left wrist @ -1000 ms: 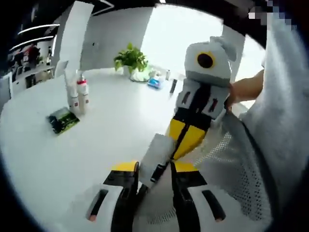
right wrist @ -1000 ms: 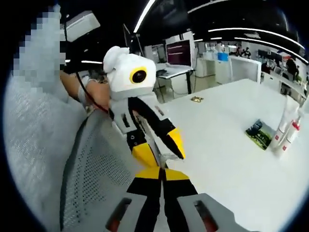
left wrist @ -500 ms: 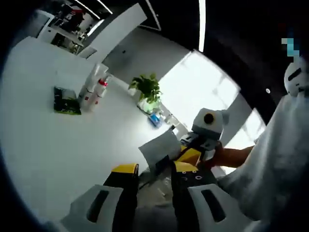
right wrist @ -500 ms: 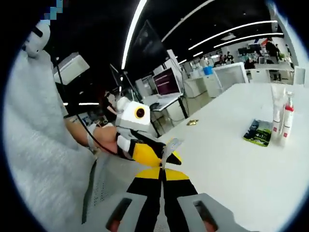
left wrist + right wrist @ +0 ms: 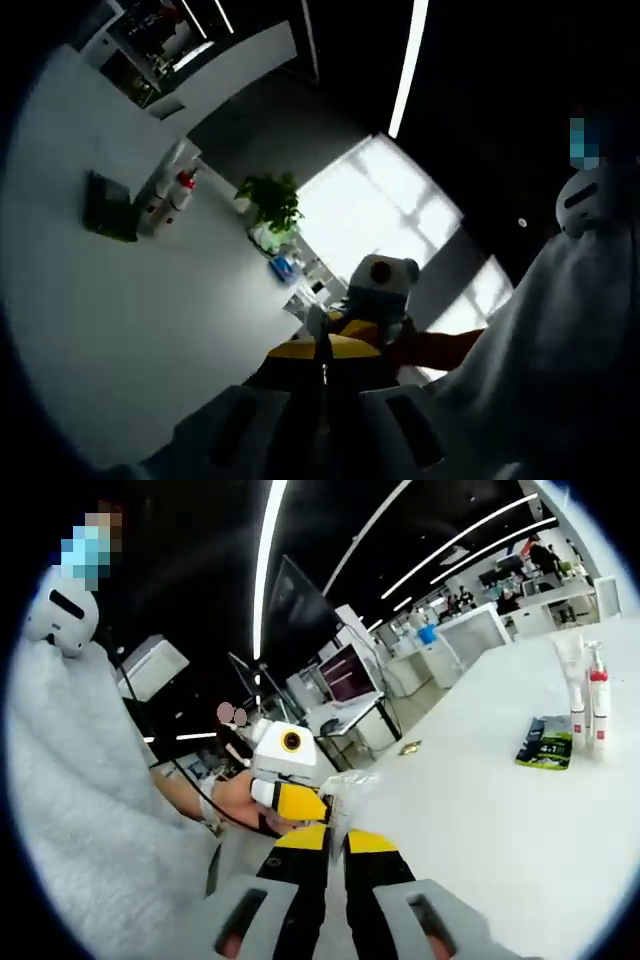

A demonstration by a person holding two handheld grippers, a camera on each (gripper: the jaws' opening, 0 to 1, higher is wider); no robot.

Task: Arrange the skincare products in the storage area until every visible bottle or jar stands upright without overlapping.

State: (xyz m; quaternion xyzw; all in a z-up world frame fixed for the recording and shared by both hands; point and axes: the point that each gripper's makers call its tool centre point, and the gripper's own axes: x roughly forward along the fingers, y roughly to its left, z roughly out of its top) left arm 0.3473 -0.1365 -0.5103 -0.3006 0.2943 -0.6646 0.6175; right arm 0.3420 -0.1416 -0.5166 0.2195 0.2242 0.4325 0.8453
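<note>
Two grippers meet near the worktop (image 5: pixel 480 810) edge, close to the person's grey sleeve (image 5: pixel 90 810). Left gripper (image 5: pixel 322 370): jaws pressed nearly together, pinching a pale sachet (image 5: pixel 316 325). Right gripper (image 5: pixel 336 842): jaws closed on the same sachet (image 5: pixel 347 783). Far across the white worktop, two pump bottles (image 5: pixel 598 702) and a tube (image 5: pixel 571 675) stand upright, close together, beside a flat green packet (image 5: pixel 546 742). Potted plant (image 5: pixel 270 203) beyond.

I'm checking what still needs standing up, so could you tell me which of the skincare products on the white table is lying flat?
The dark green flat packet lies flat on the white table; beside it, the white tube and red-capped white bottle stand upright.
</note>
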